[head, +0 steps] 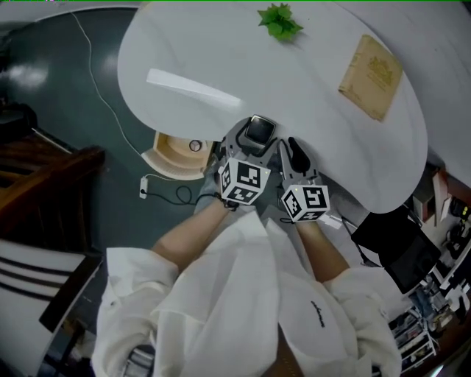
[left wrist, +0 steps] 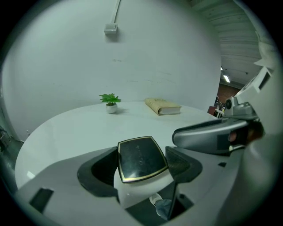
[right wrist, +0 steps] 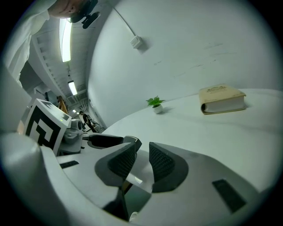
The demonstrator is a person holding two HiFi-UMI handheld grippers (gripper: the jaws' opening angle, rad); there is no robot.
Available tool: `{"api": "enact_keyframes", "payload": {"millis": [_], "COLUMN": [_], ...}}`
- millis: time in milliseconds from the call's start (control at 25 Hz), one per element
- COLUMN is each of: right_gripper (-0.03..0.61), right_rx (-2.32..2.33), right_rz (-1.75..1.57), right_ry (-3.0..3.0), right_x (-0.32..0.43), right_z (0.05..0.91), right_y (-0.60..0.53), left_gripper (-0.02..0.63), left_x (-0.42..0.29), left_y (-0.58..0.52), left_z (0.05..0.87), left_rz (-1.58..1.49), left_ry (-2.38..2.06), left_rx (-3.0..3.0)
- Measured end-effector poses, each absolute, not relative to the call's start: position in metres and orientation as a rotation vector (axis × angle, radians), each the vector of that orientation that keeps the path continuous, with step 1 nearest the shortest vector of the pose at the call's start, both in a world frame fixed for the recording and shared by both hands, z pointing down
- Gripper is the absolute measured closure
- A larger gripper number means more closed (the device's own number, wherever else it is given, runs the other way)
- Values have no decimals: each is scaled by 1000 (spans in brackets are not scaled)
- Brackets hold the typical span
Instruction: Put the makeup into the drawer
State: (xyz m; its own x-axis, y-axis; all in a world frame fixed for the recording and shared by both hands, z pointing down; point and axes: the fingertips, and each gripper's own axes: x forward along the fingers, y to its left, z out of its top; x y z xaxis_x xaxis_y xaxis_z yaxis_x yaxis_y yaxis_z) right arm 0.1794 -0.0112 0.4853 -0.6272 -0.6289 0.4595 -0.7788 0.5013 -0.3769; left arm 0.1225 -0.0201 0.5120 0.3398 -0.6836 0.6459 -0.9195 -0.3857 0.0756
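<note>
Left gripper point(head: 255, 138) pinching the makeup compact point(left wrist: 140, 158) just beside the open drawer point(head: 173, 158), right gripper point(right wrist: 142, 154) narrowly parted and empty; we'd keep it level, lowering well inside before release.

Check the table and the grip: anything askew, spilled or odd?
Nothing stands out. The left gripper holds the compact squarely, the plant stands upright, the book lies flat, and the drawer is open.

No legible text or labels
</note>
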Motion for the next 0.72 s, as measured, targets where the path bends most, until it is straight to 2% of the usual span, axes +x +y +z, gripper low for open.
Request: {"api": "enact_keyframes", "payload": {"millis": [720], "right_gripper": [453], "right_rx": [1063], "right_rz": [770], "right_ry": [-2485], "right_x": [-17], "right_z": [508], "right_y": [128], "left_gripper": [258], "left_x": [-76], "left_y": [128], "left_z": [524], "left_rz": [721], "left_ry": [-1428], "left_rx": [2129]}}
